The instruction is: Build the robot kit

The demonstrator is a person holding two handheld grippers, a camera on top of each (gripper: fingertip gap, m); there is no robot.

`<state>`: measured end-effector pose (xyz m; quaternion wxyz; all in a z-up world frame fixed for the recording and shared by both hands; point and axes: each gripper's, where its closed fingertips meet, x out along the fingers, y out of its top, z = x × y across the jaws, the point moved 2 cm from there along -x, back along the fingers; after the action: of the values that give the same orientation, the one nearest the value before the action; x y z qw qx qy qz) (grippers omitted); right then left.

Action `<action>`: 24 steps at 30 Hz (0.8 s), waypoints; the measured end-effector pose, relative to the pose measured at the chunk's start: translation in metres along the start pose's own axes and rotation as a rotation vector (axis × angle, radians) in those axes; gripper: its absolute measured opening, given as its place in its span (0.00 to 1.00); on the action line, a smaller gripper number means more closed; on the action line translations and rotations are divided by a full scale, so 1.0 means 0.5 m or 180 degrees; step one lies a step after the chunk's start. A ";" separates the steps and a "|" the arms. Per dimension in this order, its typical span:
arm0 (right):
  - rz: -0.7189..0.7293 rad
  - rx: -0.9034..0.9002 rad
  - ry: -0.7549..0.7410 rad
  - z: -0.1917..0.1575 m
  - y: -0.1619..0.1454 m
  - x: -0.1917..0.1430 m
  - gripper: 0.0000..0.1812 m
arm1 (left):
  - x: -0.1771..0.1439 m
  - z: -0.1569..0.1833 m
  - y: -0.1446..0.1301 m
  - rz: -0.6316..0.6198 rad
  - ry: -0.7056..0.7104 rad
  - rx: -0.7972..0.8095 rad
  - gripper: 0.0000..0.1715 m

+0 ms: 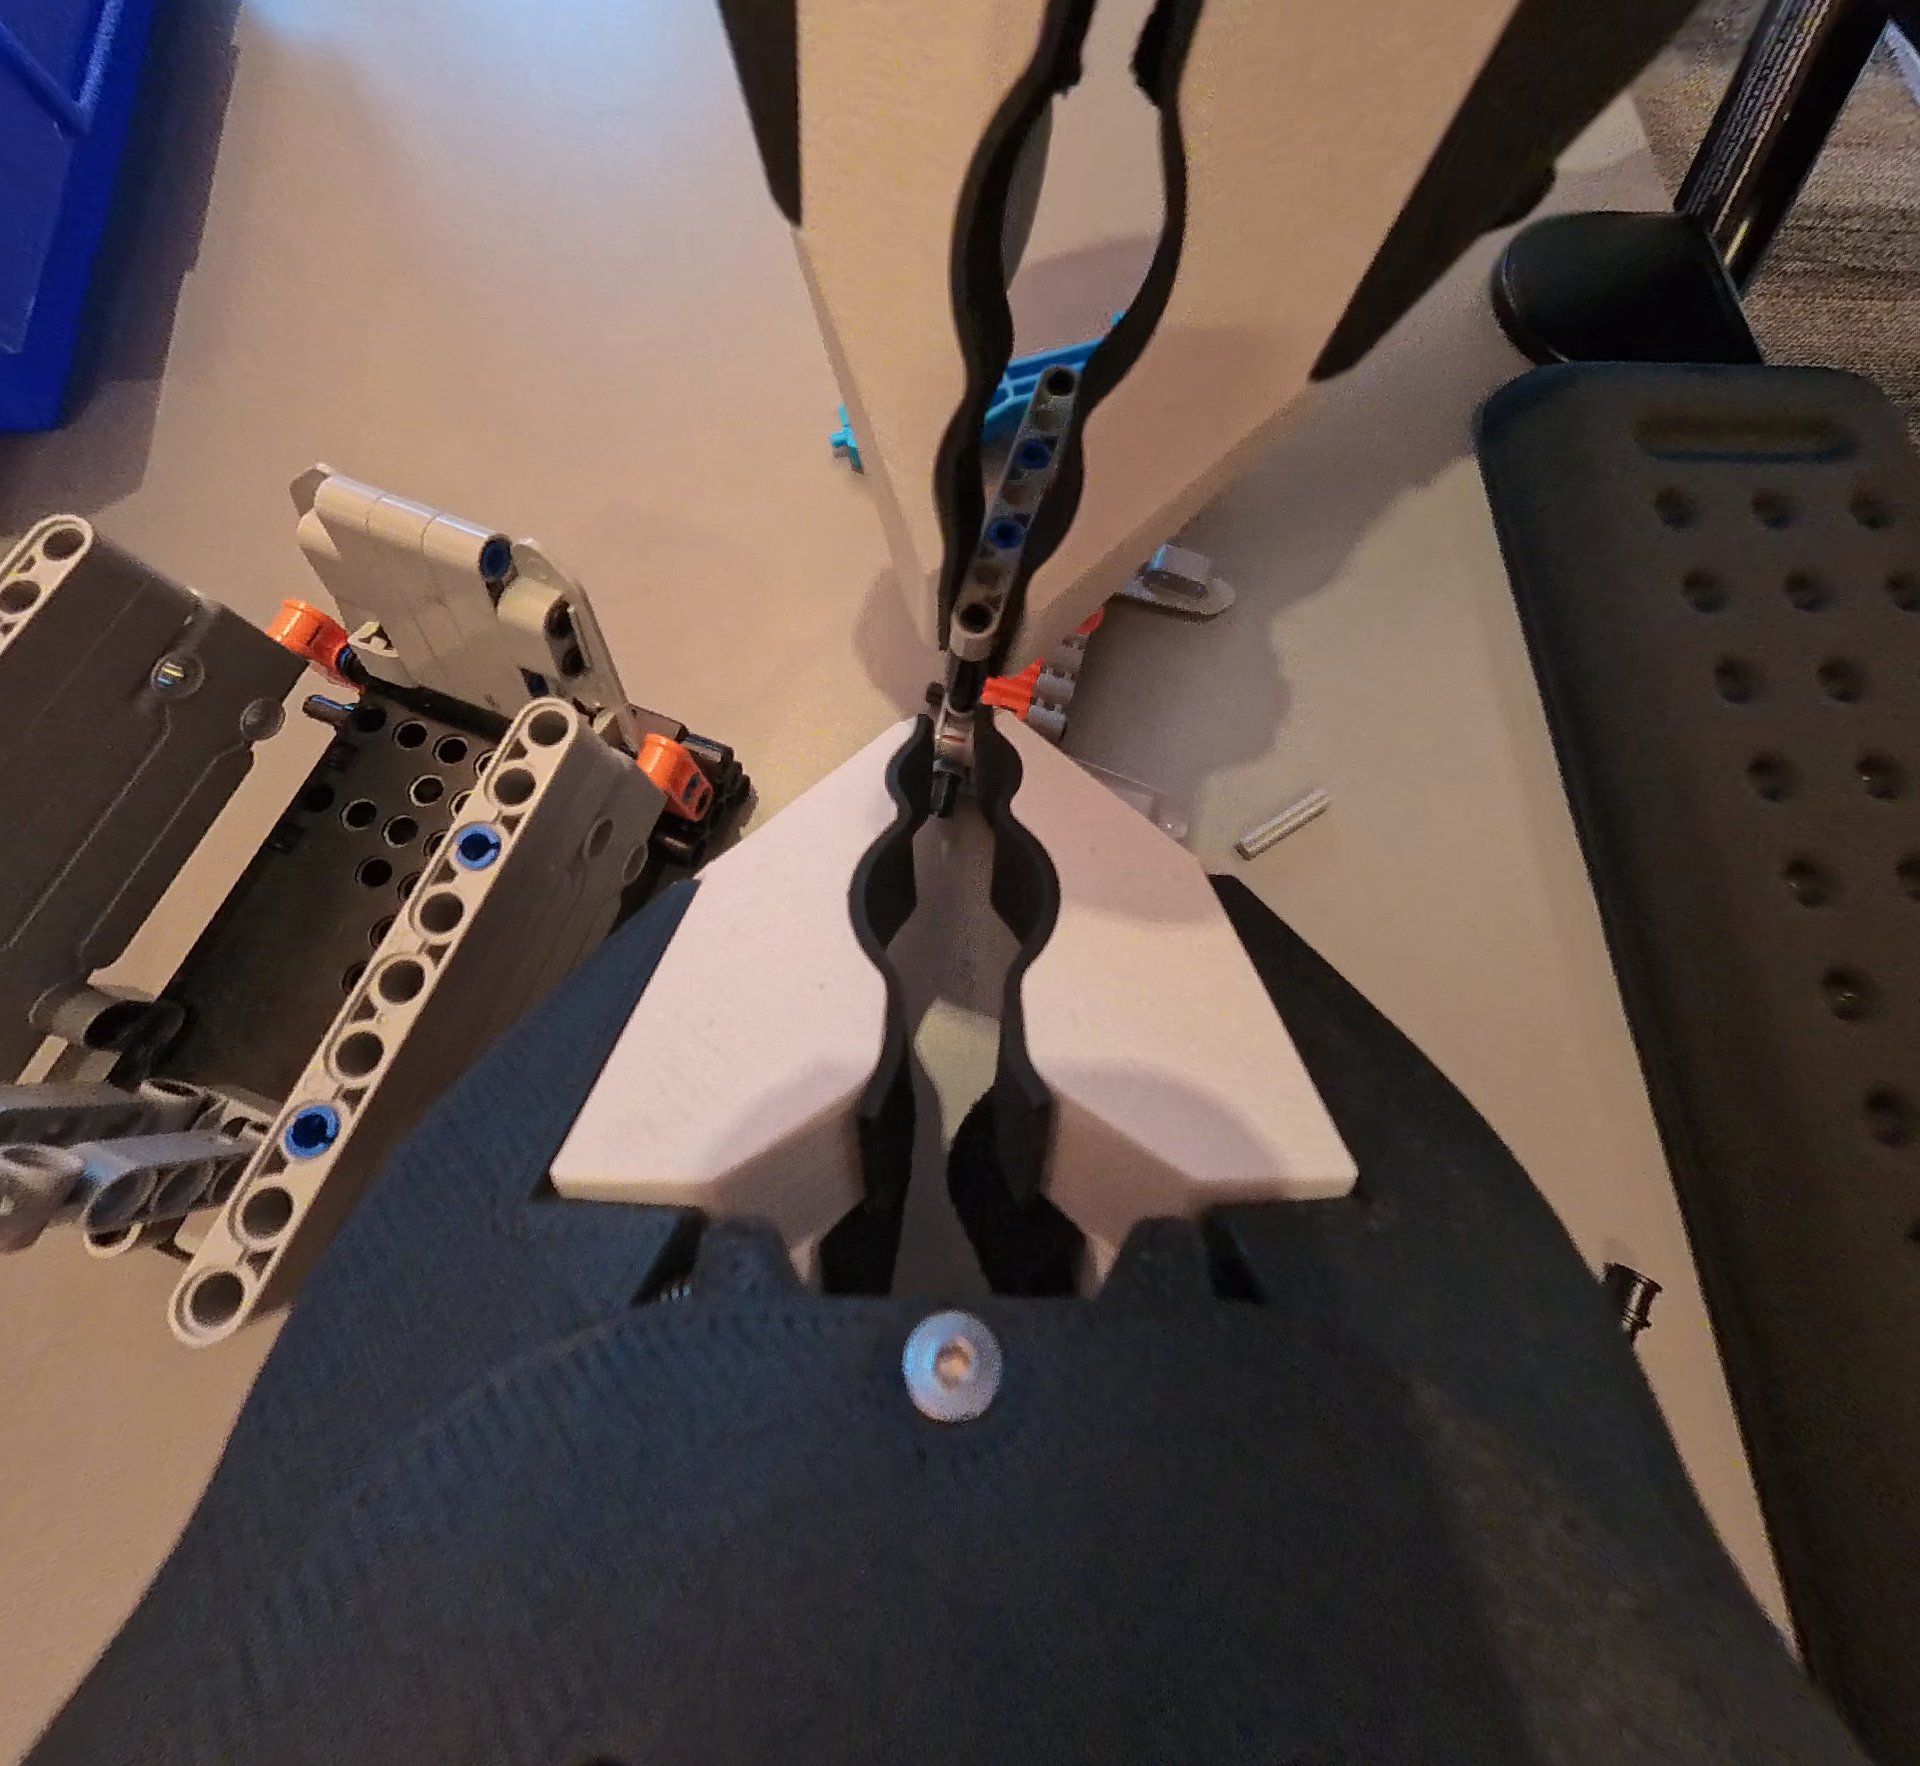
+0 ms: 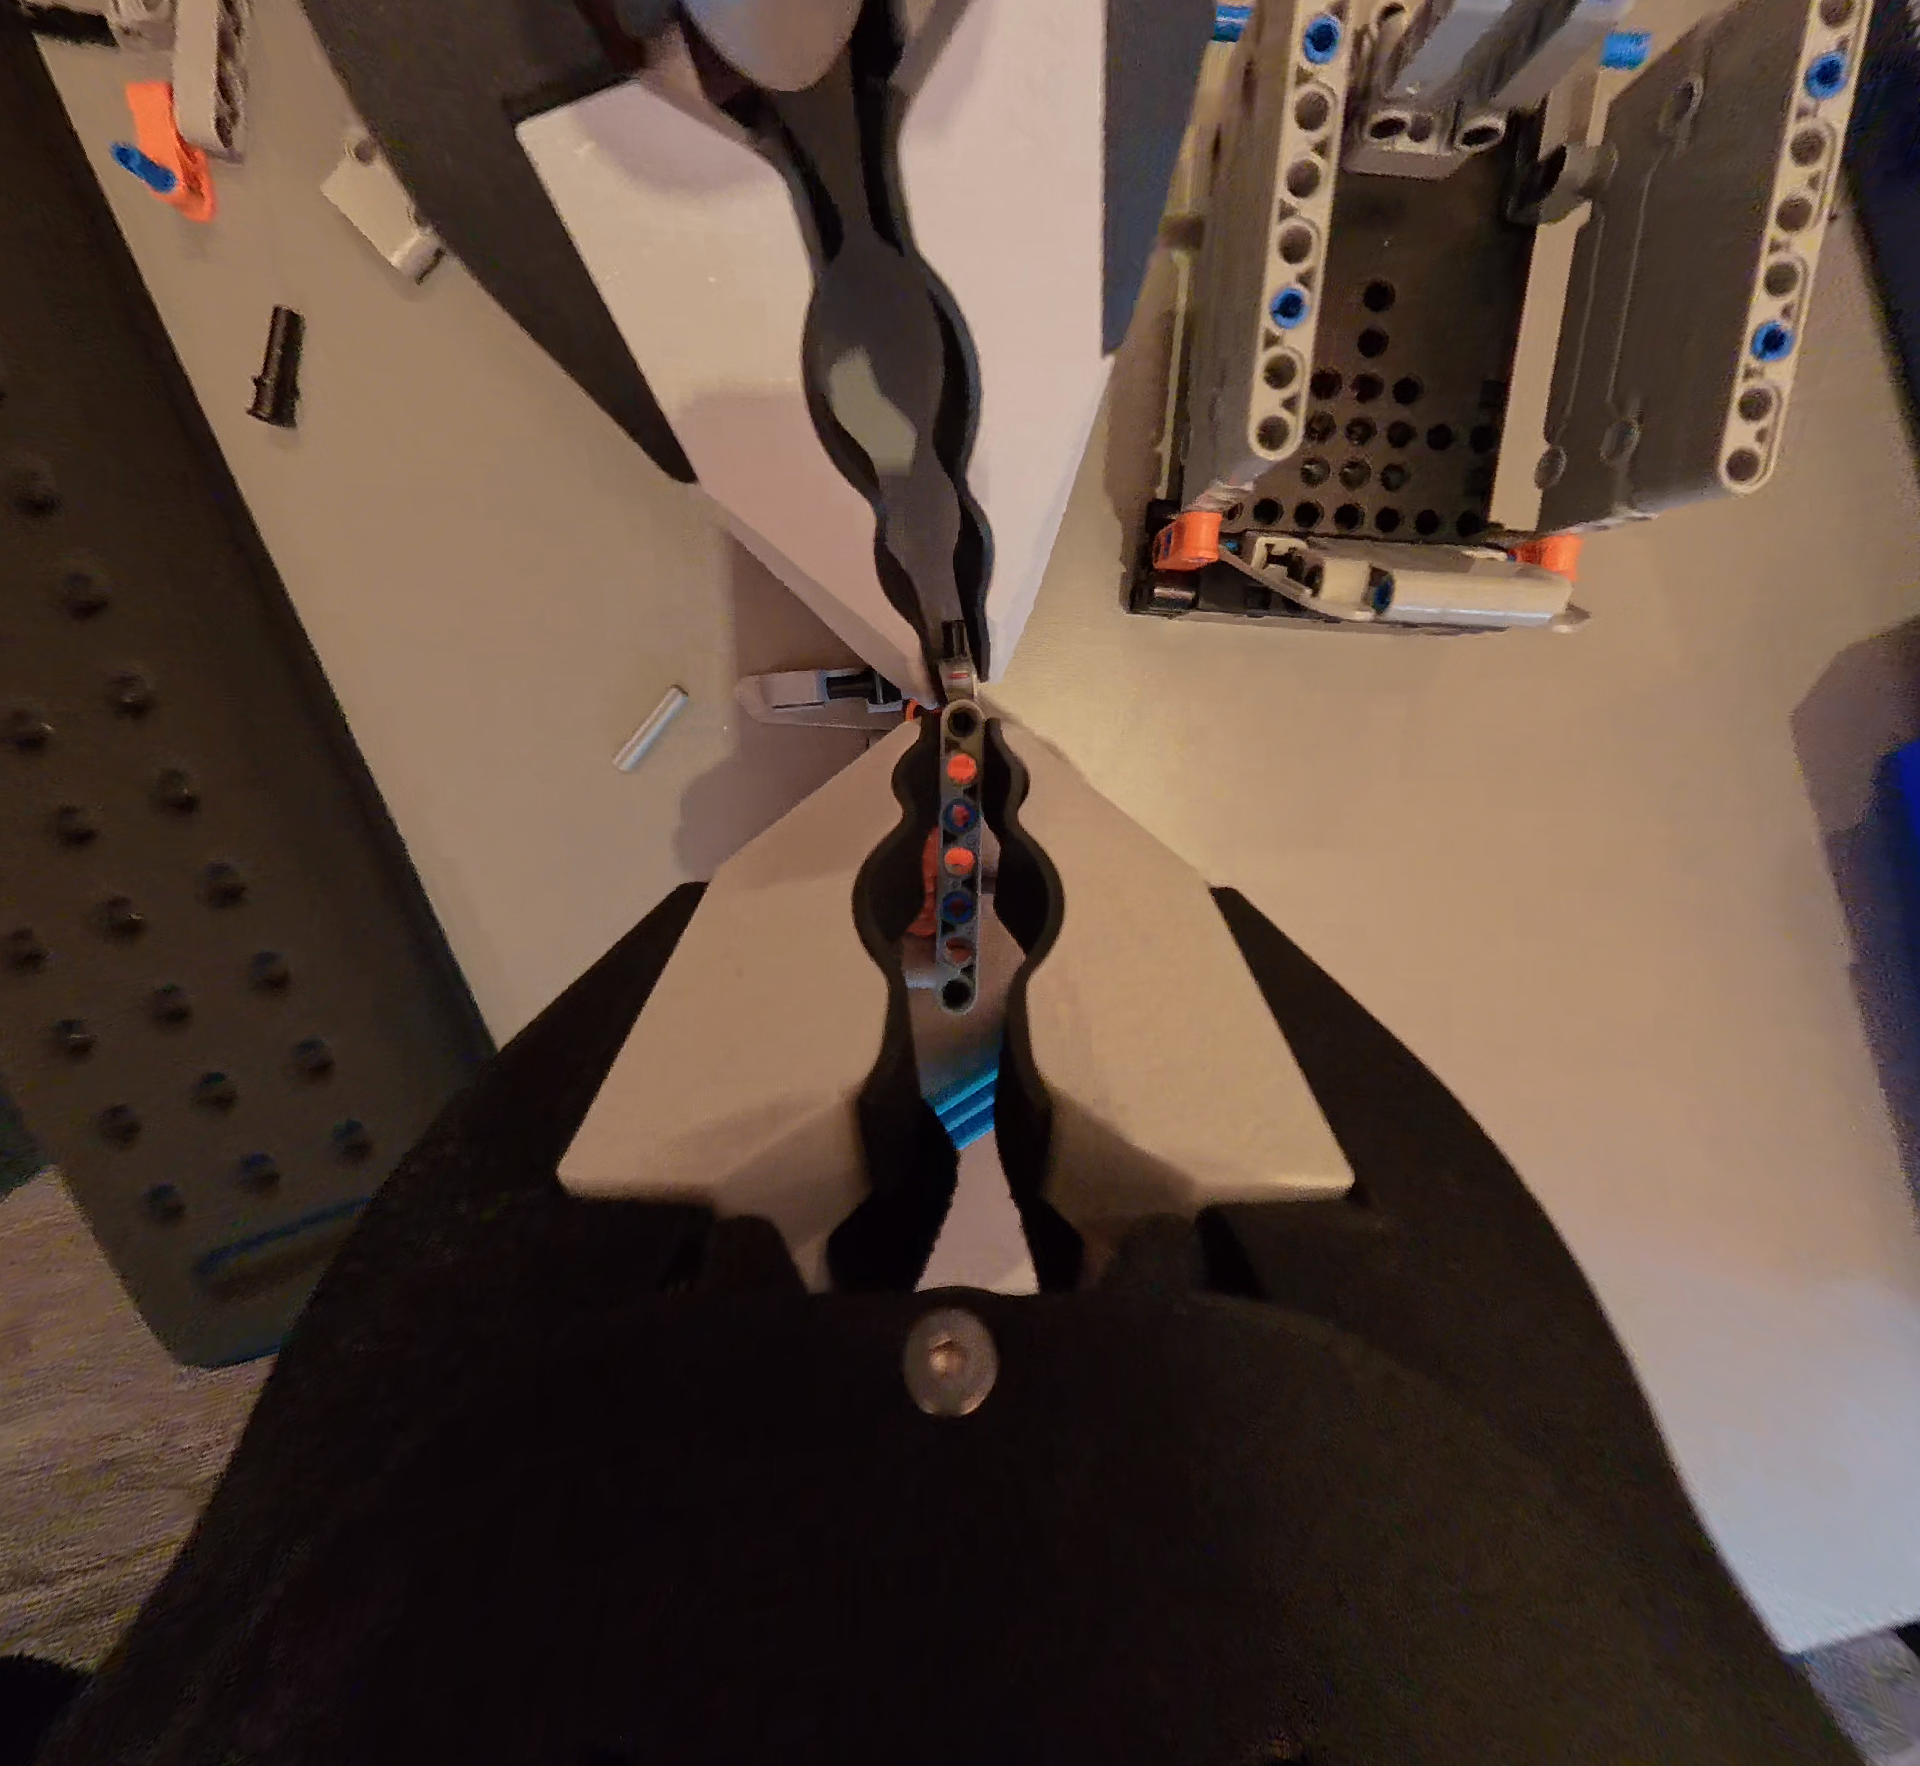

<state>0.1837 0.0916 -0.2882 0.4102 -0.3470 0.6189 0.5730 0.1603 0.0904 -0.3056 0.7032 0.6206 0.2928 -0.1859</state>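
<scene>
My left gripper (image 1: 951, 742) is shut on a small grey and black pin piece (image 1: 948, 760) at its fingertips. My right gripper (image 2: 960, 731) is shut on a thin grey beam (image 2: 958, 885) with holes that carry orange and blue pins. The two grippers face each other tip to tip just above the table. In the left wrist view the right gripper (image 1: 982, 638) comes in from the top, and the beam (image 1: 1013, 521) end meets the pin piece. In the right wrist view the left gripper (image 2: 958, 667) comes from the top with the pin piece (image 2: 956, 667) touching the beam's far end.
A grey and black brick assembly (image 1: 364, 833) (image 2: 1455, 314) stands beside the grippers. A dark perforated panel (image 1: 1745, 781) (image 2: 156, 781) lies on the other side. A blue bin (image 1: 62, 106), a small grey axle (image 2: 649, 729), a black pin (image 2: 275, 366), a light blue piece (image 1: 1039, 376) and orange parts (image 2: 166, 147) lie on the table. My left and right fingertips are right by each other. The small grey axle (image 2: 649, 729) sits 7 centimetres or so from the ends of my left fingers.
</scene>
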 end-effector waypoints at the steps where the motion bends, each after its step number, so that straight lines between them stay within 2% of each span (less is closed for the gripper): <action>1: -0.0011 0.0023 0.0031 0.001 0.000 0.000 0.03 | 0.000 -0.001 0.000 0.0000 0.0008 0.0004 0.03; 6: -0.0189 -0.0101 0.0066 -0.003 0.000 0.000 0.03 | 0.000 0.001 0.000 -0.0007 0.0003 0.0019 0.03; 17: -0.0499 -0.0369 -0.0267 -0.009 0.000 0.000 0.03 | 0.001 0.002 0.001 -0.0001 0.0015 0.0036 0.03; 24: -0.0529 -0.0186 -0.0076 -0.003 -0.003 0.008 0.03 | 0.003 0.003 0.002 0.0062 -0.0002 0.0018 0.03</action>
<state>0.1834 0.0898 -0.2924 0.4534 -0.4021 0.5661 0.5589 0.1623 0.0894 -0.3059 0.7034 0.6254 0.2859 -0.1801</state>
